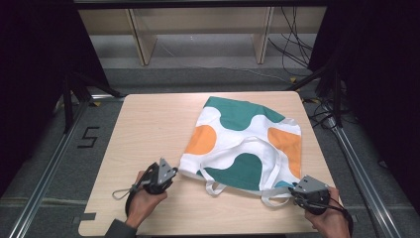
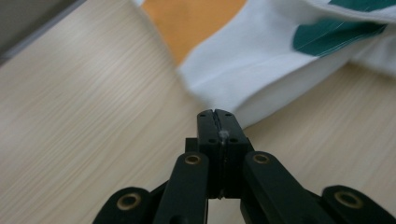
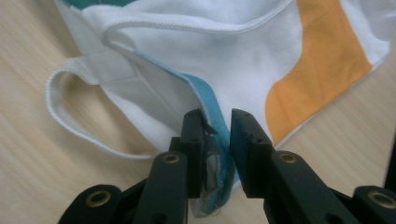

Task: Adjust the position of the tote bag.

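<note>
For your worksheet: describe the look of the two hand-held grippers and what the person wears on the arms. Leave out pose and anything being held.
Each gripper, left gripper and right gripper, is black with a grey three-cornered plate on top. Up close, the black jaws hang on linked arms with brass-coloured pivot rings. A pale cable loop trails from the left one. A dark sleeve cuff shows at the left forearm.

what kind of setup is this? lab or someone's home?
Likely a lab recording rig, not a home: a bare wooden table framed by aluminium rails, dark curtains around it, loose cables on the floor behind, and a floor marker.
</note>
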`<control>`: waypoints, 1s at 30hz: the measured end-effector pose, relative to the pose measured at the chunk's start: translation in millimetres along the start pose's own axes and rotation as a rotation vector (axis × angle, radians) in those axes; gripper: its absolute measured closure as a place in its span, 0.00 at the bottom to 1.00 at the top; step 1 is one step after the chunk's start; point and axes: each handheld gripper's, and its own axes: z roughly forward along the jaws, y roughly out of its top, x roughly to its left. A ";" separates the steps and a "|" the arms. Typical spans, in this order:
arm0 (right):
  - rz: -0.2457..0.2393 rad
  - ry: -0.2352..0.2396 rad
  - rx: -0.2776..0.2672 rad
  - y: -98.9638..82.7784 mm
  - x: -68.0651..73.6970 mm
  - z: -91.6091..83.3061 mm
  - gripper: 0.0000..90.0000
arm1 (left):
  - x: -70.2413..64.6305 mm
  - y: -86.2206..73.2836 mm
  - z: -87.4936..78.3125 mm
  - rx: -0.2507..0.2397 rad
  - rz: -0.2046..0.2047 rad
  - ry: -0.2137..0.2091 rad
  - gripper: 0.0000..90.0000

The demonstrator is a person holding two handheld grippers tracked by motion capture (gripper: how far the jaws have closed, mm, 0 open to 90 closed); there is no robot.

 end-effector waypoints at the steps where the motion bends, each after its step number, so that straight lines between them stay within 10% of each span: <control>1: -0.001 -0.009 -0.001 0.1 -0.5 0.1 0.84 | 3.2 -10.1 -6.0 0.017 -0.016 -0.008 0.99; 2: -0.001 -0.009 -0.001 0.1 -0.5 0.1 0.84 | 3.2 -10.1 -6.0 0.017 -0.016 -0.008 0.99; 3: -0.026 0.001 -0.010 0.8 -1.6 2.3 0.89 | 7.6 -26.4 -14.1 0.006 -0.108 -0.011 0.99; 7: -0.040 -0.010 -0.019 6.0 -2.1 1.5 0.95 | 10.1 -24.4 -20.3 -0.066 -0.151 -0.029 0.90; 9: -0.024 -0.011 -0.016 6.1 -2.6 1.3 0.96 | 8.9 -21.3 -19.1 -0.074 -0.143 -0.030 0.88; 10: -0.031 -0.007 -0.022 6.2 -4.3 2.2 0.96 | 12.0 -18.0 -17.7 -0.066 -0.066 -0.032 0.85; 14: -0.043 -0.009 -0.020 5.4 -6.9 4.1 0.97 | -0.1 -7.9 -5.0 -0.061 -0.103 -0.083 0.73; 30: -0.004 -0.097 -0.014 8.5 -45.7 25.4 0.97 | -31.9 24.1 38.8 0.008 -0.040 -0.083 0.44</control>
